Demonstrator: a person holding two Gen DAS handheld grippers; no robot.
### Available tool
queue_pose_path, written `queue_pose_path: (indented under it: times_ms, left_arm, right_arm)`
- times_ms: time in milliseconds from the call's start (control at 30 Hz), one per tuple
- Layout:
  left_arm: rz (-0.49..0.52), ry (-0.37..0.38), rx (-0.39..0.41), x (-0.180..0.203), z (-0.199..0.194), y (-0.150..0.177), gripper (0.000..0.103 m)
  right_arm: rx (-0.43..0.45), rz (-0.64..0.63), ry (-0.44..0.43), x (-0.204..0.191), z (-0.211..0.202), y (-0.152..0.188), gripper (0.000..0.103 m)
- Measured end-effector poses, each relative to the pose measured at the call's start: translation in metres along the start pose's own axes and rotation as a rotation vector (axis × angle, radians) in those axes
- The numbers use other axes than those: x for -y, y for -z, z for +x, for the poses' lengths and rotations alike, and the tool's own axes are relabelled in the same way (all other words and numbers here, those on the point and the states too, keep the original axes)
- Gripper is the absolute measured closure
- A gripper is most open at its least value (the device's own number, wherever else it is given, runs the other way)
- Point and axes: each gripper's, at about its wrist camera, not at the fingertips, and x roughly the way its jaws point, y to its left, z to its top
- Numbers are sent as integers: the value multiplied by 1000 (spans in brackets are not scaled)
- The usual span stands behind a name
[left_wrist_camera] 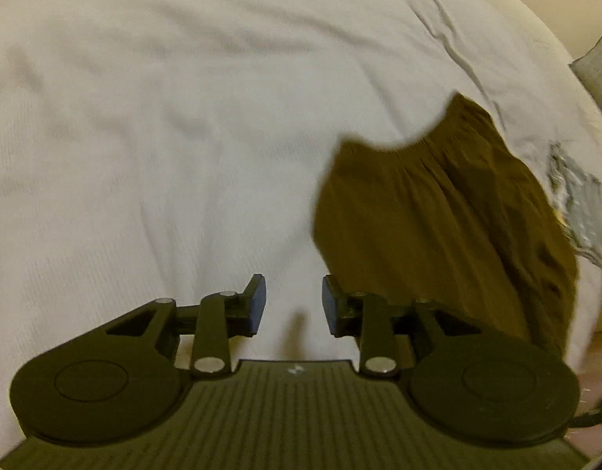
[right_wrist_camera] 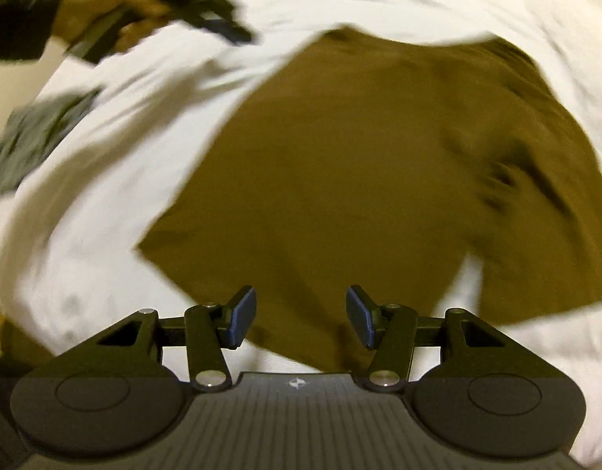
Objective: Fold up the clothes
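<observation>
A brown garment (left_wrist_camera: 438, 211) with a gathered elastic waistband lies on a white bedsheet (left_wrist_camera: 164, 137). In the left wrist view it sits to the right of my left gripper (left_wrist_camera: 294, 305), which is open and holds nothing, hovering over bare sheet. In the right wrist view the same brown garment (right_wrist_camera: 359, 180) spreads wide in front of my right gripper (right_wrist_camera: 301, 317), whose jaws stand open just above the cloth's near edge. The left gripper (right_wrist_camera: 222, 27) shows blurred at the upper left there, held by a hand (right_wrist_camera: 105, 0).
A grey patterned cloth (left_wrist_camera: 579, 196) lies right of the brown garment, and appears as the grey cloth (right_wrist_camera: 35, 137) at the left in the right wrist view. A grey pillow corner (left_wrist_camera: 598, 70) is at the far right. The bed's edge and floor (left_wrist_camera: 598, 352) show at lower right.
</observation>
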Motion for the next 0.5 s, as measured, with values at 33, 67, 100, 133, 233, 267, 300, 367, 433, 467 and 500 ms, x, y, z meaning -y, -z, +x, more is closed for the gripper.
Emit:
queue_pose_path:
  times_ms: [33,67,100,133,233,267,300,367,433,467,500]
  left_arm:
    - [-18,24,-12,1,0,11,76]
    - [-34,49,-25,4,1,22,75]
    - [-42,72,-41,7,5,31,74]
    - [-45,90,-54,11,10,38,71]
    - [-36,120,-68,26,25,49,63]
    - [-40,121,-67,27,29,50,63]
    - [-46,124,-67,29,32,50,63]
    - [-63,134,-64,30,35,46,65]
    - [-59,140,-64,31,37,42,72]
    - [-53,141,-65,33,38,40,79]
    - [-45,142,-67,33,39,38,82]
  right_arm:
    - [1,-45,-5,-17,5,-2,49]
    - [2,-90,-10,-33,9,-4,48]
    - [8,-138,-7,-48,13,-5,44]
    - [15,-188,-1,-63,17,-6,40]
    - [42,-326,27,-100,33,-11,37]
    - [45,-354,35,-109,39,-12,36]
    - [47,-376,43,-116,45,-12,35]
    - [47,-411,63,-131,59,-13,35]
    - [21,-459,136,-147,79,-11,32]
    - [8,-482,176,-153,89,-9,33]
    - [5,-479,200,-155,94,-8,37]
